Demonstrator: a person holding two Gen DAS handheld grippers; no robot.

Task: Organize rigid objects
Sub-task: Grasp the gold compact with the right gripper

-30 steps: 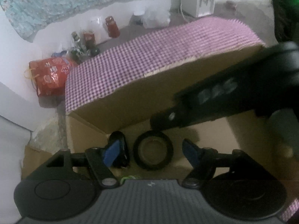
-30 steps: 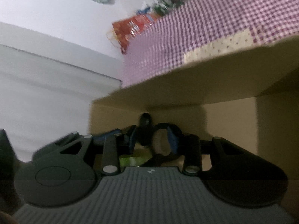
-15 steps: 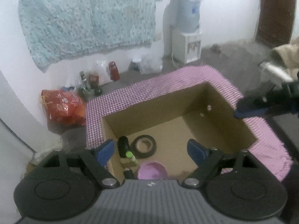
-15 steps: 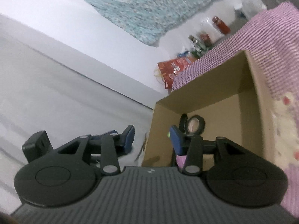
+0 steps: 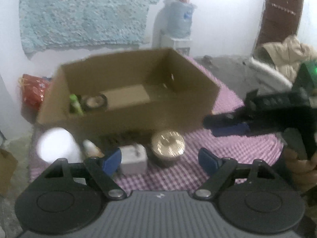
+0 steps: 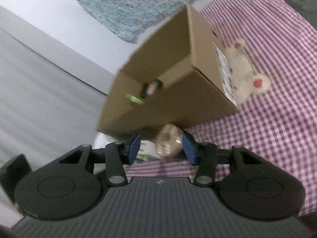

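Observation:
An open cardboard box (image 5: 138, 115) stands on a purple checked cloth (image 5: 237, 144) and holds a green bottle (image 5: 75, 103) and a black tape roll (image 5: 94, 102). In front of it lie a gold-lidded jar (image 5: 168, 145), a white block (image 5: 133, 157), a small bottle (image 5: 90, 148) and a white round thing (image 5: 56, 146). My left gripper (image 5: 159, 160) is open and empty, short of the jar and the block. My right gripper (image 6: 160, 148) has its jaws opening; the jar (image 6: 168, 140) shows between its fingers, ungripped. The box (image 6: 168, 99) rises behind it.
A white plush toy (image 6: 243, 69) with red spots lies against the box's right side. My right gripper (image 5: 257, 115) hangs over the cloth in the left wrist view. Behind are a water dispenser (image 5: 178, 19), a red bag (image 5: 33, 91), a heap of clothes (image 5: 287, 55) and bare grey floor.
Both grippers have pulled back out of the box, so it is now seen from outside with loose objects before it. The right jaws have widened.

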